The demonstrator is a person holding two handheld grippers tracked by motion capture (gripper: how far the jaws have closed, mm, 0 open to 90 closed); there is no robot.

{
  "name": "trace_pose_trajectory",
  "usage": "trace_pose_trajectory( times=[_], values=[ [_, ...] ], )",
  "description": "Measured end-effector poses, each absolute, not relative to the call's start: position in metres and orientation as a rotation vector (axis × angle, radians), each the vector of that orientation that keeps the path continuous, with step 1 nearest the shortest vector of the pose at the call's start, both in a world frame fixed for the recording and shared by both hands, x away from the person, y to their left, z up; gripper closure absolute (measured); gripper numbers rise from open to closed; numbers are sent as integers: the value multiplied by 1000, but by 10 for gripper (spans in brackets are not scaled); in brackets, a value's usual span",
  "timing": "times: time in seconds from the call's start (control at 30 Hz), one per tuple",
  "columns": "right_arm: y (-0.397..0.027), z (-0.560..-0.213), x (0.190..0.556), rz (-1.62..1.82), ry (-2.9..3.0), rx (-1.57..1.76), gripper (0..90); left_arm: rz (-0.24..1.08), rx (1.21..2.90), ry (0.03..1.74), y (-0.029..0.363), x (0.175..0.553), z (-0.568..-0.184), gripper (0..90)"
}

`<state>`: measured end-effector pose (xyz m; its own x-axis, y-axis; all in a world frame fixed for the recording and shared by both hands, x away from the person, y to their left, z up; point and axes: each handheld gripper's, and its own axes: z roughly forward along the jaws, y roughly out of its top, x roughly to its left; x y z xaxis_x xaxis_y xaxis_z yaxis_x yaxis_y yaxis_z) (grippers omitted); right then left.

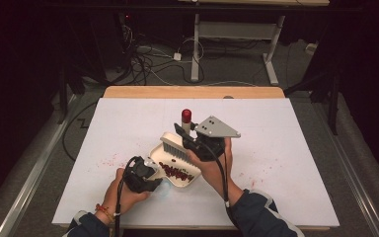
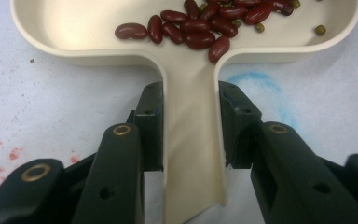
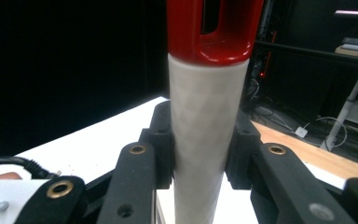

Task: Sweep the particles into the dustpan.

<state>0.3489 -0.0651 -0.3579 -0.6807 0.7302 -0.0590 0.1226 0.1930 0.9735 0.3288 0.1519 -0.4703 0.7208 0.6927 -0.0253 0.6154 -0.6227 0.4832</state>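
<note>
On white table (image 1: 286,148), dustpan (image 2: 193,140) handle sits clamped within left claw (image 2: 191,126).

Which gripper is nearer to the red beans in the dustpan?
Left. The left gripper is shut on the dustpan handle, with the red beans just ahead of its jaws. The right gripper holds the brush above the pan's far side.
</note>
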Motion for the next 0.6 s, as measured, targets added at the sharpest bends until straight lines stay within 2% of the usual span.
trace_pose_trajectory(
  times=[0.3,0.6],
  values=[
    [-91,-349,364,1471,1899,840,694,224,2461,999,152,329,-470,639],
    [-99,-369,385,1366,1876,882,694,225,2480,989,154,327,-468,640]
  ],
)
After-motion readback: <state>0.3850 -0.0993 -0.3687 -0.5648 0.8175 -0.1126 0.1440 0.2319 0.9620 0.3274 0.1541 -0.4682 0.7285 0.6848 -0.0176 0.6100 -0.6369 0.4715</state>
